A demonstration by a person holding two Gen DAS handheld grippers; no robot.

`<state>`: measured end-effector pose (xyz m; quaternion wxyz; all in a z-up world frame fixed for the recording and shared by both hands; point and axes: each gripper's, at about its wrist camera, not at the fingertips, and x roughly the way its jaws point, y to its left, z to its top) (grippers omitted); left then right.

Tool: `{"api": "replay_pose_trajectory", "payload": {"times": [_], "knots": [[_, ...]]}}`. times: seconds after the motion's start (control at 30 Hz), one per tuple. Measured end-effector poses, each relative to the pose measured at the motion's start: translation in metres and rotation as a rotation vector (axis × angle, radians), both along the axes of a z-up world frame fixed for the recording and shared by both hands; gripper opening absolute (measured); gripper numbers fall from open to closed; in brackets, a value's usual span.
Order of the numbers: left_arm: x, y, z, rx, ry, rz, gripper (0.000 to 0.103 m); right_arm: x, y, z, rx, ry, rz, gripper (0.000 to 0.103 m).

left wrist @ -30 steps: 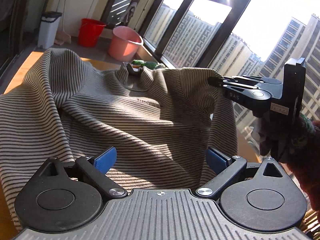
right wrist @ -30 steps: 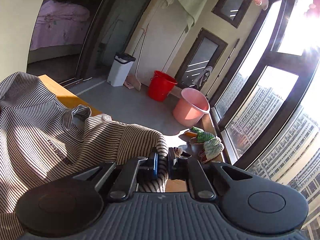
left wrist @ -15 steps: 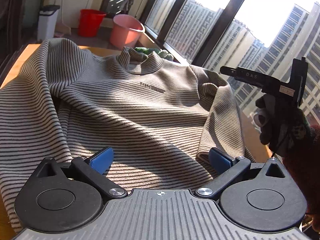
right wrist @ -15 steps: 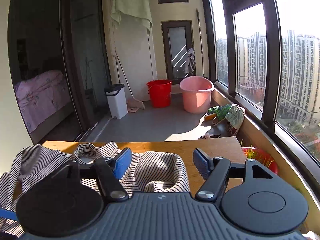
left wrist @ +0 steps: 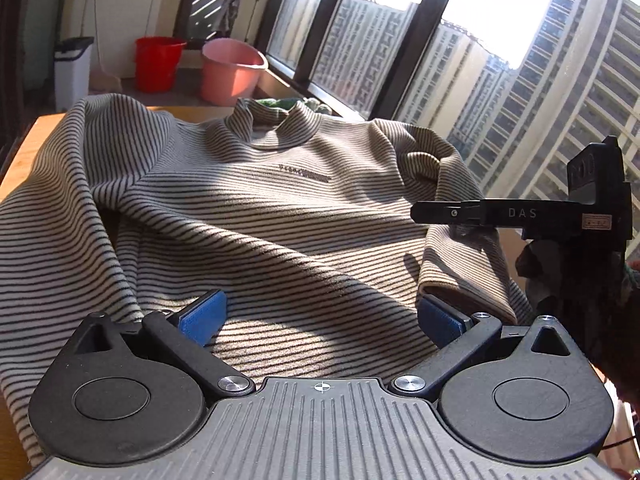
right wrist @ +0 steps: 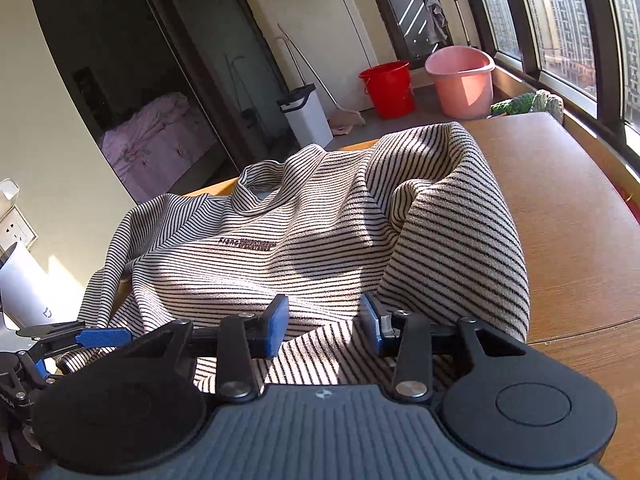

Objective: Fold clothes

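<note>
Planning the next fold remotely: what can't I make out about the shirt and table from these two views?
- Striped shirt: hem hidden behind left gripper body, left wrist view.
- Its left sleeve end: cut off by frame edge.
- Chest lettering: too small to read fully, right wrist view.
- Table near edge: behind right gripper.

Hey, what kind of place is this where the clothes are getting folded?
Probably an enclosed high-rise apartment balcony used for laundry: tall windows face apartment towers, a red bucket and pink tub stand on the floor, and the striped shirt lies on a wooden table.
</note>
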<state>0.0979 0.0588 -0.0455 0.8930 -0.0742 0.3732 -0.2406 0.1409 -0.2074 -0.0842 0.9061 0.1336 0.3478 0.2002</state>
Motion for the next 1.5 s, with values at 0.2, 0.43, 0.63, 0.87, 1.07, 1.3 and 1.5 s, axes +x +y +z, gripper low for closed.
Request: {"api": "replay_pose_trajectory", "payload": {"times": [0.2,0.43,0.63,0.87,1.07,1.3,1.5], "knots": [[-0.018,0.003,0.004,-0.032,0.041,-0.006,0.103,-0.012,0.029,0.014,-0.197,-0.072,0.055,0.046],[-0.003,-0.006,0.005,-0.101,0.028,-0.053,0.103,0.036,0.104,0.054,-0.346,-0.237,0.26,0.039],[-0.01,-0.006,-0.006,-0.089,-0.022,-0.076,0.103,0.098,0.142,0.041,-0.378,-0.195,0.302,0.039],[-0.007,-0.004,-0.008,-0.134,-0.012,-0.076,0.103,0.139,0.173,0.017,-0.418,-0.15,0.32,0.006],[-0.008,-0.002,-0.009,-0.146,-0.007,-0.077,0.103,0.154,0.188,0.055,-0.581,-0.308,0.257,0.0],[-0.01,0.0,-0.01,-0.15,-0.008,-0.078,0.103,0.177,0.169,0.043,-0.521,-0.247,0.2,0.001],[-0.011,-0.001,-0.01,-0.149,-0.009,-0.076,0.103,0.154,0.131,0.039,-0.468,-0.197,0.145,0.028]]}}
